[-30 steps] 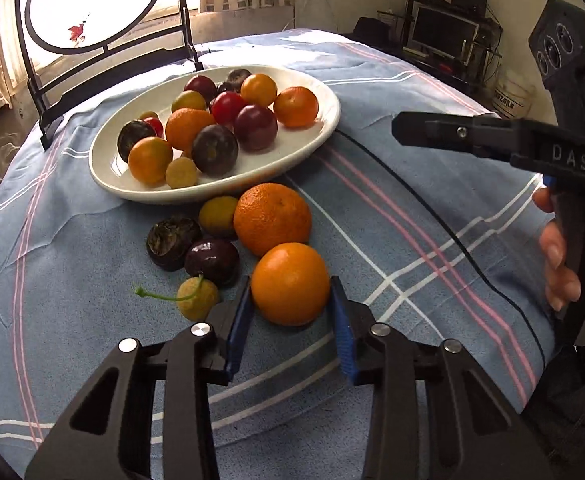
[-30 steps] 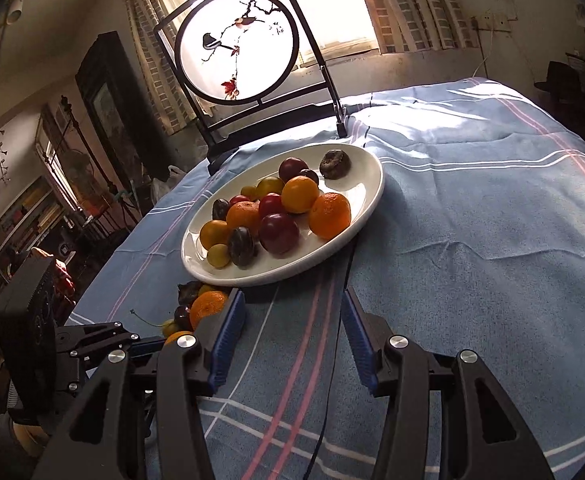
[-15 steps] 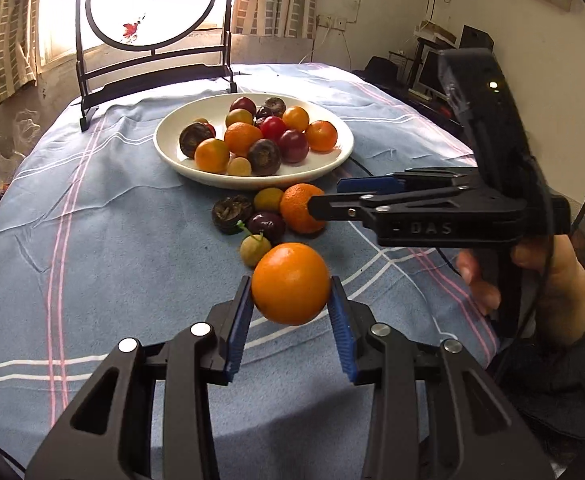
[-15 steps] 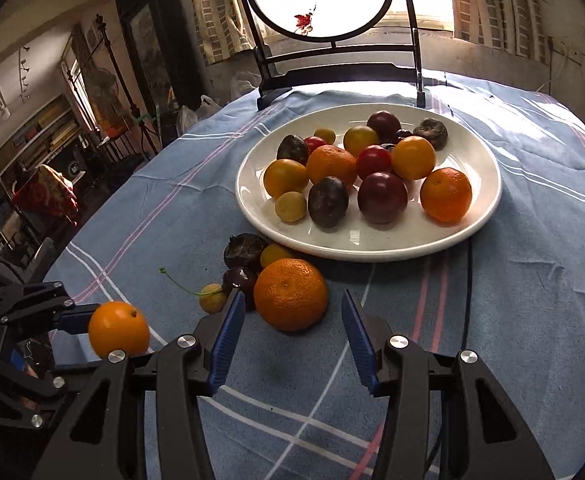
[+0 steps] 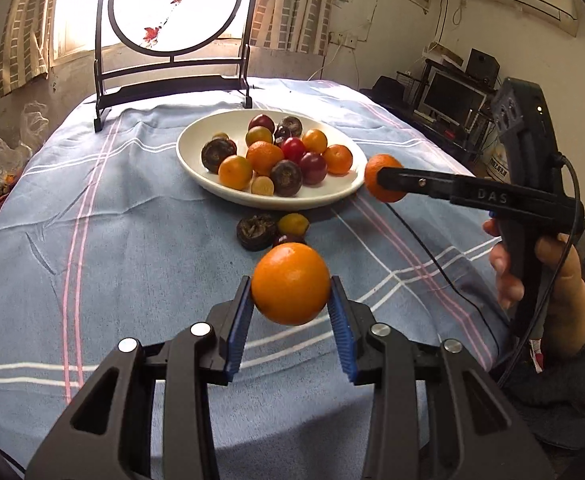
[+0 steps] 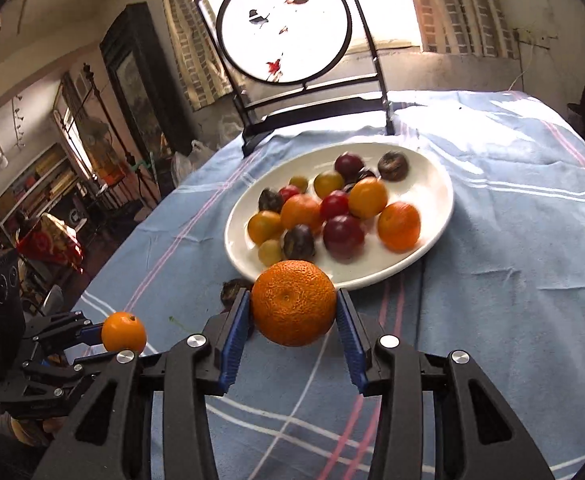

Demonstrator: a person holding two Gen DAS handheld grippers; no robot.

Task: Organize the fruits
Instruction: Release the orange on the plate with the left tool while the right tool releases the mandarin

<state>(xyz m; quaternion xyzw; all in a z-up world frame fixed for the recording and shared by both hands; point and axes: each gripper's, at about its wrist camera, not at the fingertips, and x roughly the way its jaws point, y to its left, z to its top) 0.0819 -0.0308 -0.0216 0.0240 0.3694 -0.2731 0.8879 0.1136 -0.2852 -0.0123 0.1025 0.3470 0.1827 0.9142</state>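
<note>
Each claw [image 5: 290,312] [image 6: 292,316] squeezes a round orange [image 5: 290,283] [image 6: 293,303] near the plate [image 5: 196,160]; the right is closing. They look firm, maybe slippery, so hold the middle.

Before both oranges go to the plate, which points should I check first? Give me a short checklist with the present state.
1. Left gripper holds smooth orange between both pads: ok.
2. Right gripper, jaws closing, has bumpy orange between the pads: ok.
3. Both oranges lifted off the tablecloth: ok.
4. White plate has bare space near its right rim: ok.
5. Loose fruits left before the plate: not ok.
6. Grip firmness: cannot tell.
</note>
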